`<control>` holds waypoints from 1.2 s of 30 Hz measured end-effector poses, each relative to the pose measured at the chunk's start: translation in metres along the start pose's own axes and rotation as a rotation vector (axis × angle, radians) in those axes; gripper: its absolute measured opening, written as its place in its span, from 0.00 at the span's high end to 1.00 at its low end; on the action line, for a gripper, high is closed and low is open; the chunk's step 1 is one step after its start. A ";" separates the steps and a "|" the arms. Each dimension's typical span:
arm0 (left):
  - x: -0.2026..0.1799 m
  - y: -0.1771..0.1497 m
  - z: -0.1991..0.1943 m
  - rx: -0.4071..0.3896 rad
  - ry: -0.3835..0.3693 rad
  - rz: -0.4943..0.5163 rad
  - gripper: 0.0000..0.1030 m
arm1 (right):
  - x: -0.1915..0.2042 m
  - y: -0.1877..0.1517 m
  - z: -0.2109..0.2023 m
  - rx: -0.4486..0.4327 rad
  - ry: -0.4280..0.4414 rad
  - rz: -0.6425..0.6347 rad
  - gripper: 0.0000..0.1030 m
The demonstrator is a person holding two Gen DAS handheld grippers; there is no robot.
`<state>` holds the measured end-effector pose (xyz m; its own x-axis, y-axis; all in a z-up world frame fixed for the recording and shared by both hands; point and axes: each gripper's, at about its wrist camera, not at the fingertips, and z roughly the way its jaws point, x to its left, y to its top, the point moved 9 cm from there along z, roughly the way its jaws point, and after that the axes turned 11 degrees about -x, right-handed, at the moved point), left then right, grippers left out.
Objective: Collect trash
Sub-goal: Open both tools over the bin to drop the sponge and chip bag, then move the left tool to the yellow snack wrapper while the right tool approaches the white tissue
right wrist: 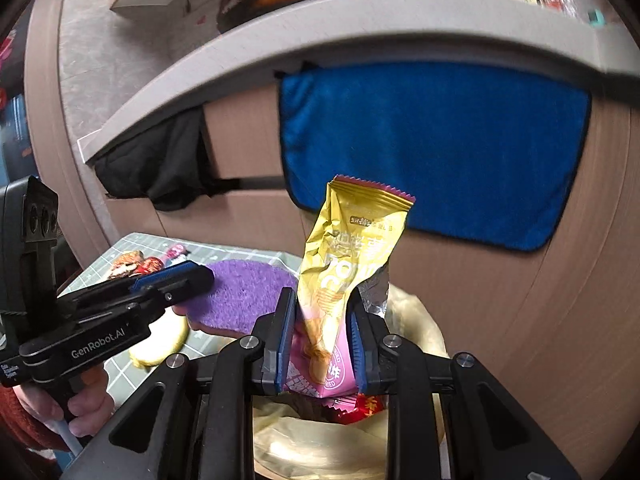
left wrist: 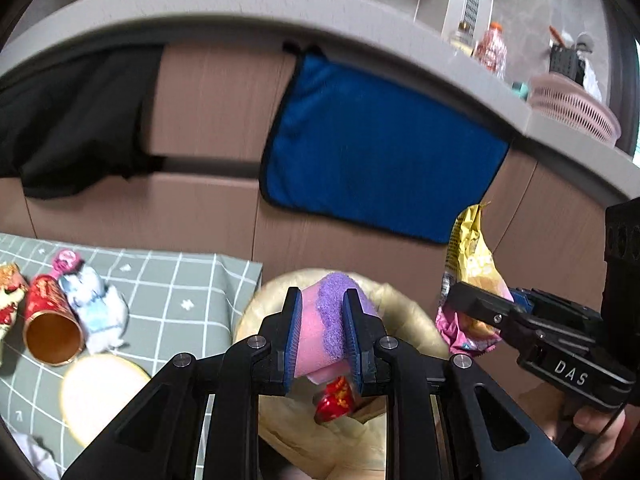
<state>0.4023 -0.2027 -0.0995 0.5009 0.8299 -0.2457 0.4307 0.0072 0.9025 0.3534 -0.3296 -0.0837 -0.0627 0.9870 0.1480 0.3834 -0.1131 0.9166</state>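
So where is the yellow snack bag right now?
The yellow snack bag is pinched upright in the right tongs, over the bin with the yellowish liner, in front of the blue towel.

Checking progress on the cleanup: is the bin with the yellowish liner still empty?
Not empty. A red foil wrapper already lies inside the yellowish-lined bin, seen below the jaws in both wrist views.

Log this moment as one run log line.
left gripper: shut on sponge | right gripper: shut on snack wrapper | both over bin
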 end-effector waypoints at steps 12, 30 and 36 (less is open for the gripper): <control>0.007 -0.038 0.032 0.119 0.000 -0.044 0.79 | -0.022 -0.036 0.033 0.086 -0.004 0.067 0.77; 0.039 -0.017 -0.008 0.051 0.026 -0.109 0.56 | -0.018 -0.053 0.025 0.120 -0.017 0.127 0.61; 0.082 -0.003 -0.079 -0.052 0.159 -0.122 0.56 | 0.030 -0.037 0.010 0.082 0.038 0.041 0.61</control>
<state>0.3829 -0.0903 -0.0944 0.3211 0.8986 -0.2989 0.4395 0.1382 0.8876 0.3463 -0.2944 -0.1166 -0.0797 0.9766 0.1999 0.4609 -0.1417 0.8761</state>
